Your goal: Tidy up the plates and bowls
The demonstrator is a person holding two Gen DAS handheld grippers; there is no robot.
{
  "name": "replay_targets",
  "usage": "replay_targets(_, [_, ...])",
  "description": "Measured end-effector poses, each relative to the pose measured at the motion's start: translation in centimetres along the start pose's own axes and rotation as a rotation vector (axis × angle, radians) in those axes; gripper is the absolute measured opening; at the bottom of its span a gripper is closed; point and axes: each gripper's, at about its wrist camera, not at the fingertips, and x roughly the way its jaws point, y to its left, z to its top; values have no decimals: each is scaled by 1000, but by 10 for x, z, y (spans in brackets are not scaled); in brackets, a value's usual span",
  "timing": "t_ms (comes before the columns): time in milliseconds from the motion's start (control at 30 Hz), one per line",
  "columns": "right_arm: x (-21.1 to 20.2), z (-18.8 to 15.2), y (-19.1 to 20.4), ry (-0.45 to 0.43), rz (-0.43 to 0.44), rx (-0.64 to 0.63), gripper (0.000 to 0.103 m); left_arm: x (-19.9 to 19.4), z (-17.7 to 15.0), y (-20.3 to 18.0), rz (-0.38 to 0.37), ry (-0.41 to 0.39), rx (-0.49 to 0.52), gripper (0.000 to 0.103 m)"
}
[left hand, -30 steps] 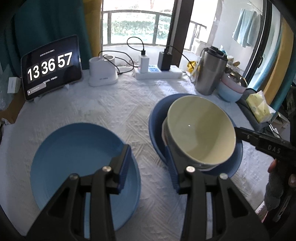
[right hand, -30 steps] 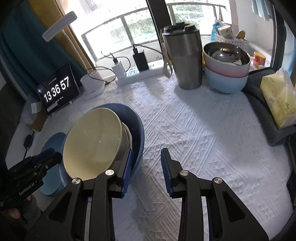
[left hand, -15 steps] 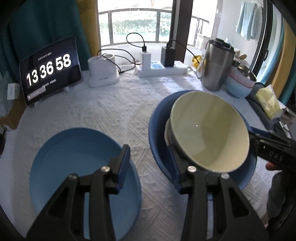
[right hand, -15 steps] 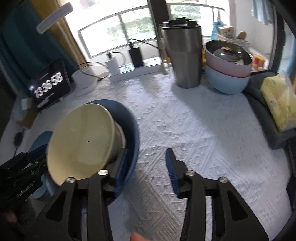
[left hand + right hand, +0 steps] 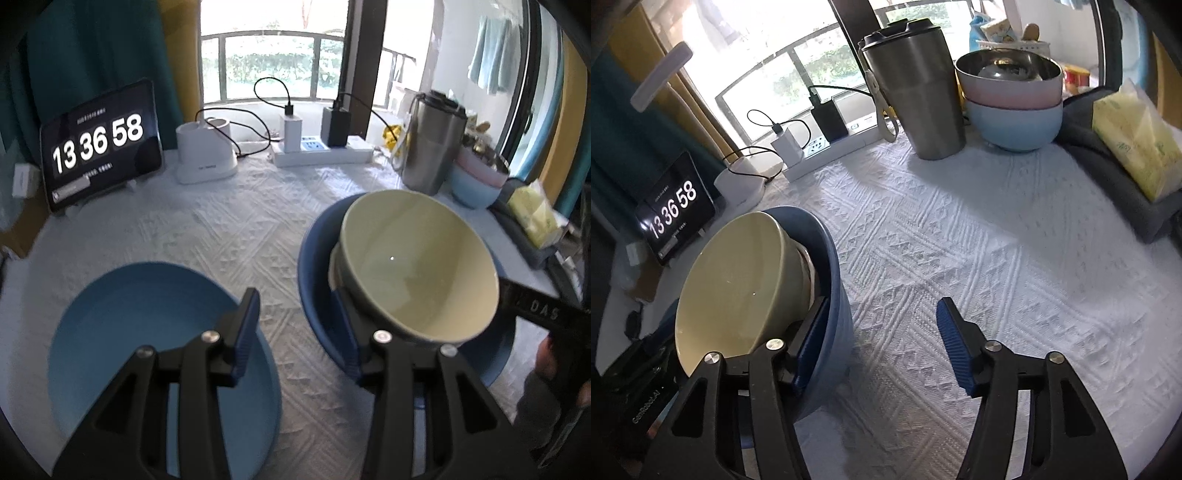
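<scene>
Noted the right fingers just spreading off the dark blue bowl, its rim loose between them, cream bowl tilted inside, leftward; left fingers parted, empty, beside the light blue plate on the bench.

A cream bowl sits tilted inside a dark blue bowl; at its nine o'clock lies a flat light blue plate.

Bright balcony window, teal curtain, white textured tablecloth
</scene>
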Motion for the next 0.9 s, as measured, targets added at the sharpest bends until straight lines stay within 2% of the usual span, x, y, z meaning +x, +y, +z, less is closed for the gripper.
replay_targets(67, [-2, 0, 6, -9, 0, -13, 51, 1, 0, 3, -20, -2, -29, 40])
replay_targets(133, [-4, -2, 12, -22, -6, -32, 39, 0, -2, 4, -30, -11, -47, 39])
replay_targets(300, [-6, -5, 22, -45, -9, -58, 23, -1, -4, -2, -56, -41, -52, 21])
replay_targets(400, [-6, -6, 30, -56, -12, -91, 11, 0, -4, -1, -74, -50, -66, 15])
replay_targets(533, [-7, -7, 31, -69, -19, -98, 11, 0, -3, 5, -119, -46, -108, 14])
replay_targets(900, [-8, -8, 32, -77, -22, -90, 11, -1, -3, 2, -112, -39, -100, 12])
